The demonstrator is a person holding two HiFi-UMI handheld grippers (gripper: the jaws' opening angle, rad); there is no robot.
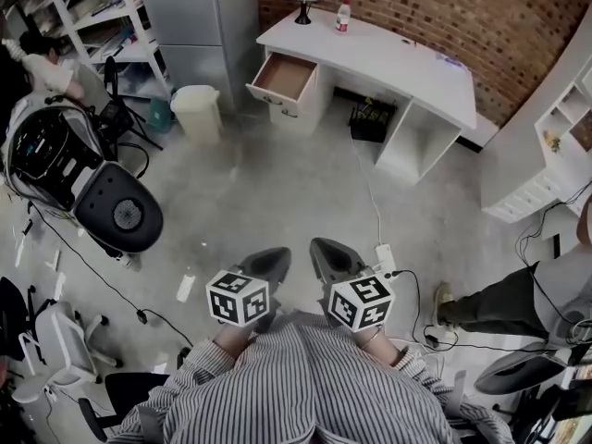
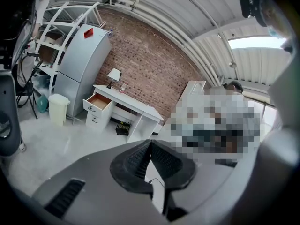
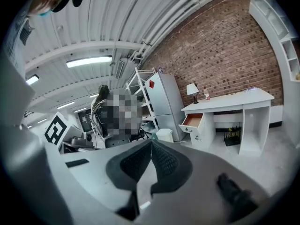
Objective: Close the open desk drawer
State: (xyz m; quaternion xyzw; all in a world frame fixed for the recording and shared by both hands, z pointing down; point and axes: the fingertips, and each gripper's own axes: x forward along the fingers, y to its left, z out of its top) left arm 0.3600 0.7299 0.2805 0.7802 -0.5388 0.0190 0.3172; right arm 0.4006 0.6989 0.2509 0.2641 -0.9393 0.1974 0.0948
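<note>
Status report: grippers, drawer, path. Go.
Left gripper shut, empty; right gripper shut, empty. Drawer open, far across the floor at the white desk. Power strip and cable on the floor ahead.

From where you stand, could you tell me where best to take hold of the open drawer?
Take the front panel of the drawer, by its dark handle. It stands pulled out toward the open floor, so come from that side; a push there should shut it.
</note>
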